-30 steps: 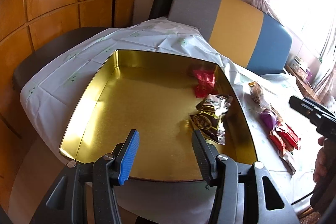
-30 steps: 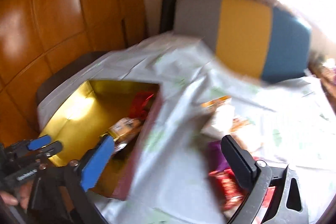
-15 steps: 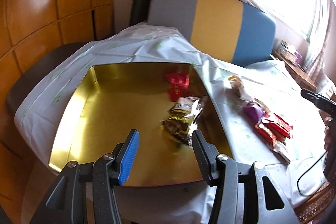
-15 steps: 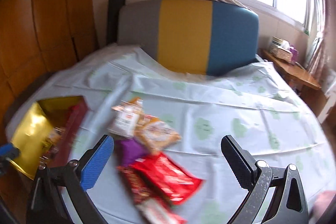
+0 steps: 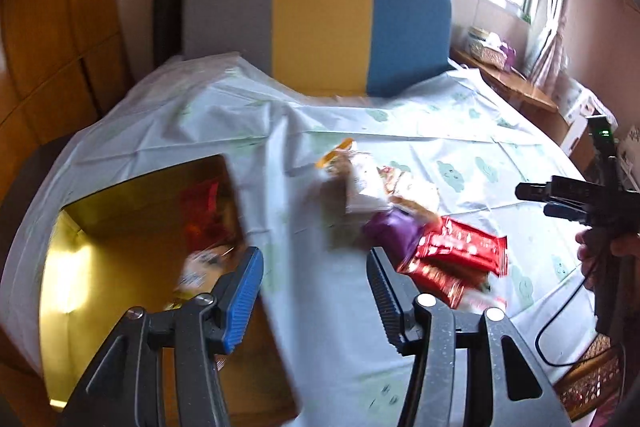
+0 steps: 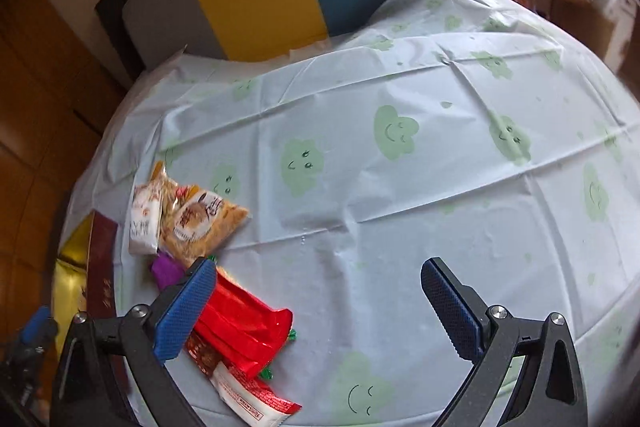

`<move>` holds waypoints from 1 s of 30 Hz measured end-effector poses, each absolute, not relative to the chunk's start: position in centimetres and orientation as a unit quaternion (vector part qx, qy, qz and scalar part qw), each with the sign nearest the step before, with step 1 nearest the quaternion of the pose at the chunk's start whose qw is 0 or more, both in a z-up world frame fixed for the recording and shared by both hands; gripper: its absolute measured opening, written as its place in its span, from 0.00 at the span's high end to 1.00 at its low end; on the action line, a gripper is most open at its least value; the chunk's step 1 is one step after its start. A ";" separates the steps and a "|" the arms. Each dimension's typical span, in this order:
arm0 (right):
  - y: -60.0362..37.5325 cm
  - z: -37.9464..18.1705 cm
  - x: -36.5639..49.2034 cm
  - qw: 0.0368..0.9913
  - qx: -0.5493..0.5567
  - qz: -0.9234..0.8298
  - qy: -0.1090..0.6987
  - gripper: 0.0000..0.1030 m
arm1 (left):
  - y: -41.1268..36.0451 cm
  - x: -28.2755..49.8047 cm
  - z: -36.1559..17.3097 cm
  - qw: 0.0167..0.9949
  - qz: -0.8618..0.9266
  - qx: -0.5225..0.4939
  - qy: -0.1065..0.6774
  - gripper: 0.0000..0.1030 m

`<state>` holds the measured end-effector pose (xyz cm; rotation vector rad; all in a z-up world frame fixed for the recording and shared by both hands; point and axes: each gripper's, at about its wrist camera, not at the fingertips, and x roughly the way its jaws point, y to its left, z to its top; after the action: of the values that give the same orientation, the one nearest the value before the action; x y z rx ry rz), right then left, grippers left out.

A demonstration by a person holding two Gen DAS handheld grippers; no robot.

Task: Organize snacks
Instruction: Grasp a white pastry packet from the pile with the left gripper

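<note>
Risk lay mostly in the crowding of the snack pile: the red foil packets [image 6: 240, 327] overlapped one another and lay against the purple wrapped sweet [image 6: 166, 269], with the tan cracker bag [image 6: 200, 223] and the white packet [image 6: 143, 217] just behind, so a careless pinch would likely have caught two wrappers or slid off the glossy foil. The right gripper [image 6: 320, 307] hung over the pale cloud-printed tablecloth [image 6: 400, 187] with its jaws wide apart and empty, the red packets partly beneath its left finger. The left gripper [image 5: 314, 291], jaws apart and having just widened, held nothing; between them only cloth showed. The square gold tin [image 5: 120, 267] sat at the table's left edge with a few packets already inside, blurred. Its raised maroon wall [image 6: 100, 267] stood between the pile and the tin's floor, and a low carry could have clipped it. A black cable [image 5: 560, 327] trailed near the table's right edge, where it might have snagged. Beyond stood a grey, yellow and blue chair back [image 5: 320, 27].
</note>
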<state>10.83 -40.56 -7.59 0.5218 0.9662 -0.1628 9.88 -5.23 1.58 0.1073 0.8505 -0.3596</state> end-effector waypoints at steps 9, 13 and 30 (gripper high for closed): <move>-40.7 -6.9 10.8 0.845 0.285 -0.051 0.449 0.00 | -11.5 16.2 -1.2 0.867 -0.192 0.063 0.455 0.33; -39.7 -6.5 10.9 0.851 0.270 -0.030 0.450 0.00 | -13.2 18.6 -2.8 0.863 -0.177 0.069 0.468 0.30; -38.5 -5.8 11.0 0.860 0.251 -0.007 0.443 0.00 | -13.3 21.7 -5.1 0.854 -0.179 0.009 0.489 0.69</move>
<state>11.03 -38.54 -5.83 0.5276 0.9299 -0.0143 21.72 -13.34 -5.07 0.0192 1.0294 -0.3755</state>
